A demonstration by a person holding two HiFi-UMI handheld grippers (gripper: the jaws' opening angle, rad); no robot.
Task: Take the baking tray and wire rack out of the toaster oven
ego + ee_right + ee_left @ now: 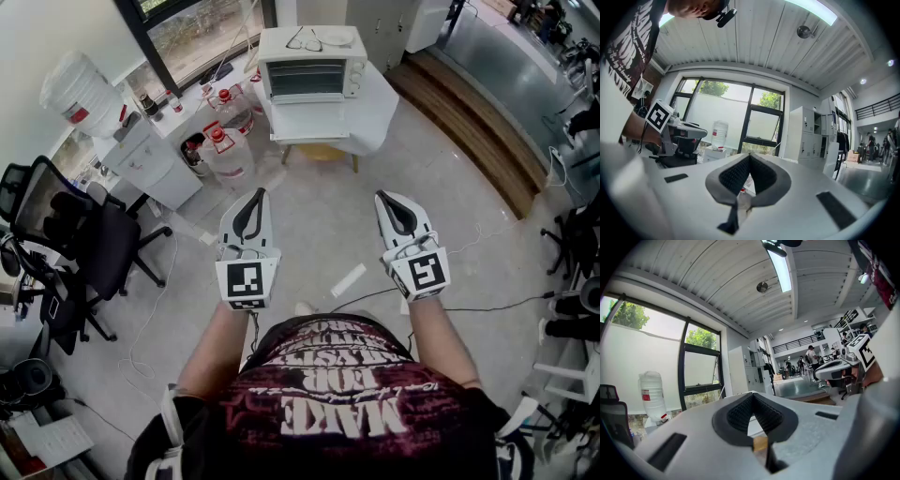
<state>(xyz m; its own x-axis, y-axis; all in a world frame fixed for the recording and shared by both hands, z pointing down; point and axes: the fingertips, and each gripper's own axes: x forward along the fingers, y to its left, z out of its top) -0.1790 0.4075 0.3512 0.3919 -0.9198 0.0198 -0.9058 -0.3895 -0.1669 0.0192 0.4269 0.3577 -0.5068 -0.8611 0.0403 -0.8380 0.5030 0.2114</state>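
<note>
A white toaster oven [311, 67] stands on a small table draped in white cloth [375, 112] across the room, top centre of the head view. Its door [308, 121] hangs open and flat. Shelf lines show inside; I cannot tell the wire rack from the baking tray at this distance. My left gripper [258, 194] and right gripper [384, 198] are held level side by side over the grey floor, well short of the oven. Both have their jaws shut with nothing in them. Each gripper view shows closed pads [740, 414] [733, 176] against the ceiling and windows.
Water jugs [225, 142] and a white cabinet [150, 167] stand left of the oven table. A black office chair [89, 246] is at the left. Wooden steps [469, 122] run along the right. Cables and a white strip [349, 279] lie on the floor near my feet.
</note>
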